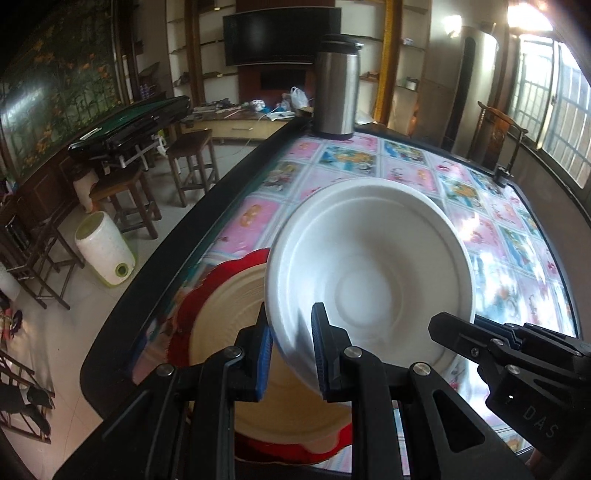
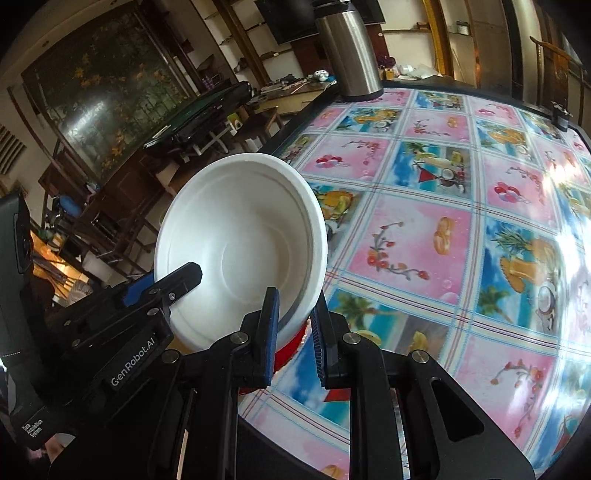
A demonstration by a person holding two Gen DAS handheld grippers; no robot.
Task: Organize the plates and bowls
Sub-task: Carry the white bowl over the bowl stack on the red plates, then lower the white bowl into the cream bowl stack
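Table [image 2: 498, 92] w/ dark rim, covered in glossy pink/blue checked cloth w/ fruit + flower prints [image 2: 424, 236]. Tall brushed-steel thermos flask w/ black lid [image 1: 337, 88] upright at far table edge. Small black clamp-like item [image 1: 503, 174] at far right edge, type unclear. Behind: black flat-screen TV [image 1: 280, 35] on wall unit w/ shelves. Left side: folded green-top game table [image 1: 129, 125], dark wooden stools [image 1: 192, 162] near it, white cylindrical bin w/ green trim [image 1: 104, 254] on pale tiled floor. Large floral wall picture [image 2: 107, 103] far left. Barred window [image 1: 554, 110] right, bright glare.
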